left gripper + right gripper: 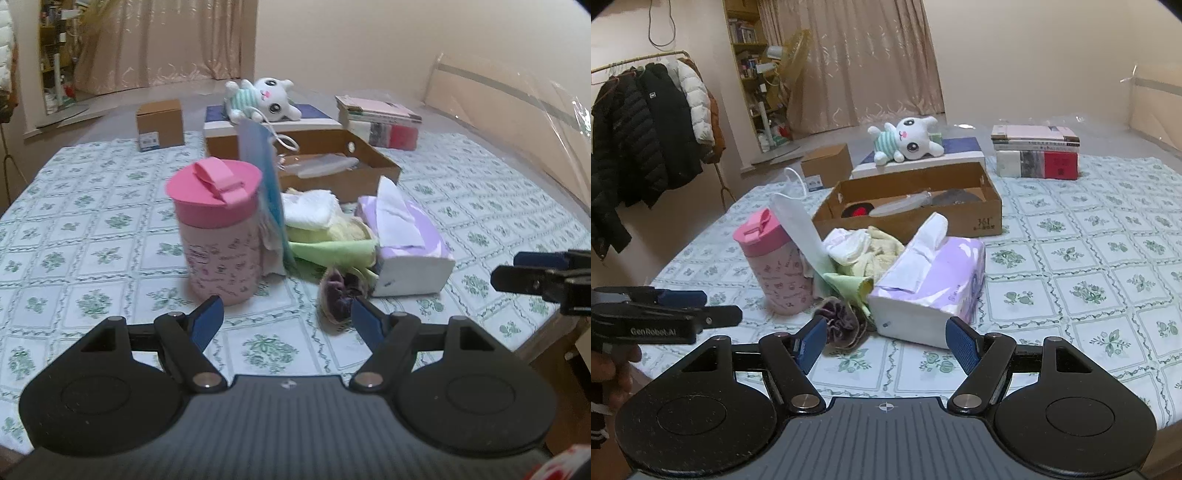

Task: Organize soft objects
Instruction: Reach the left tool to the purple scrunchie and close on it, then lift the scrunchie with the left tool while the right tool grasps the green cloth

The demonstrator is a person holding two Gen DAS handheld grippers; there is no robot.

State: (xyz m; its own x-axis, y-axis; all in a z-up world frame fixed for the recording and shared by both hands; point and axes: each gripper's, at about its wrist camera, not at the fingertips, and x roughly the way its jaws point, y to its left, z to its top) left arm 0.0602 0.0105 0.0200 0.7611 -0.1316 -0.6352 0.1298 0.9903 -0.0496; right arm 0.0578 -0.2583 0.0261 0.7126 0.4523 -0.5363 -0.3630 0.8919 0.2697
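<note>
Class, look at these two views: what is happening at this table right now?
A person holds a two-finger gripper in each hand over a table with a green-flowered cloth. The left gripper and right gripper are both open and empty, and nothing is gripped yet. In front of them lie a purple scrunchie, a heap of pale cloths, a lilac tissue pack and a pink lidded cup. Behind stands an open cardboard box.

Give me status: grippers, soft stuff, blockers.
Left gripper and right gripper open, empty. Cloth pile and purple scrunchie untouched on table. Pink bottle and tissue pack flank them.
</note>
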